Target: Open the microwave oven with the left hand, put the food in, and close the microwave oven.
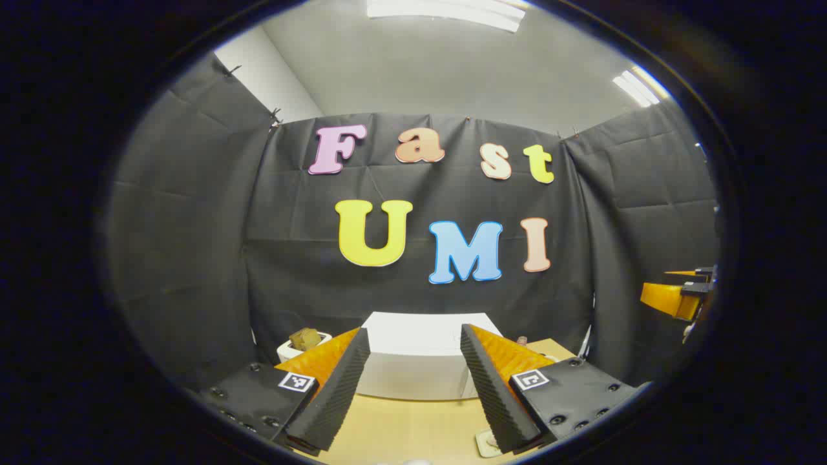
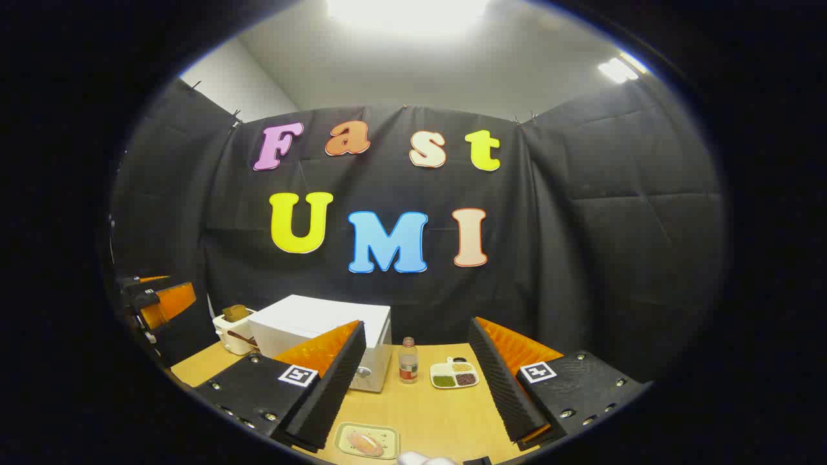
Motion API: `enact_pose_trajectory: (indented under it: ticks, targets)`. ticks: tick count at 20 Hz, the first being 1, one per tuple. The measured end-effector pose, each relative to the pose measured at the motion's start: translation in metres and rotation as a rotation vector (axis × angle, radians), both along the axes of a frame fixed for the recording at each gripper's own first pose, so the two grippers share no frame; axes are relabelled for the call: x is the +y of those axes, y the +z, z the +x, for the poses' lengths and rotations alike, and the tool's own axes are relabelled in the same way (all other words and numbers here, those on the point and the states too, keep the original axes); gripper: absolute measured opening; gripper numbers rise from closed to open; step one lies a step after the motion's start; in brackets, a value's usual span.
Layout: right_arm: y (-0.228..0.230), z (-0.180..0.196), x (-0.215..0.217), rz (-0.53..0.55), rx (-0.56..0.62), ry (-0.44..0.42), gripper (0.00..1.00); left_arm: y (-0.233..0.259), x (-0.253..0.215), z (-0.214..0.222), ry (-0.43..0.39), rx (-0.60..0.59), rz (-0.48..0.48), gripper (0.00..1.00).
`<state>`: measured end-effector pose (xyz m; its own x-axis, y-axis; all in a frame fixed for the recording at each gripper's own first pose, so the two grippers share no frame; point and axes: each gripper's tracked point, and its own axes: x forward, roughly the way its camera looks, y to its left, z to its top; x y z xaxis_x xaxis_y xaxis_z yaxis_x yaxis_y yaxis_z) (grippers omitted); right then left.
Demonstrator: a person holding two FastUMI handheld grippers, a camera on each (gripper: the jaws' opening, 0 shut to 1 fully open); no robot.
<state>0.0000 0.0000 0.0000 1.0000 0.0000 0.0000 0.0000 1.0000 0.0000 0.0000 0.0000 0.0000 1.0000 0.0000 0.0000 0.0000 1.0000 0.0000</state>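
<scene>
Left gripper view: the boxy white microwave oven (image 1: 417, 361) sits on the light wooden table (image 1: 400, 429), its sides hidden behind the fingers and its front not readable. Left gripper (image 1: 413, 397) has jaws wide apart, holding nothing, microwave straight ahead between them. Right gripper view: right gripper (image 2: 413, 394) is spread apart too, empty. The pale rectangular plate of food (image 2: 366, 441) lies on the table near the fingertips, low between them, partly cut off. Microwave stands ahead-left, door side half hidden behind the left finger (image 2: 326, 387).
</scene>
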Motion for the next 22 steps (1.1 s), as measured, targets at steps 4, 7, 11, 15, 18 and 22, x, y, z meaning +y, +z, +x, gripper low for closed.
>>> enact_pose_trajectory:
  ticks: [4,7,11,15,18,22]
  targets:
    - [0.0,-0.005,-0.001,0.017,0.009,0.001,0.98,-0.004,0.005,-0.005,0.009,0.003,0.011,0.94]
    - [0.004,-0.008,0.0,0.024,0.0,0.006,0.98,-0.009,0.004,-0.006,0.006,0.01,0.012,0.94]
    - [0.003,-0.009,0.0,0.012,-0.008,0.005,0.98,-0.008,0.003,-0.004,0.001,0.009,0.001,0.94]
    - [0.0,-0.008,-0.002,0.035,0.01,0.001,0.98,-0.009,0.003,0.0,0.003,0.0,0.023,0.95]
    - [0.002,-0.009,0.0,0.054,0.017,0.012,0.98,-0.024,0.002,0.004,0.002,0.005,0.043,0.94]
    - [0.008,-0.011,-0.009,0.037,0.026,0.003,0.98,-0.061,-0.012,0.02,-0.005,0.024,0.051,0.94]
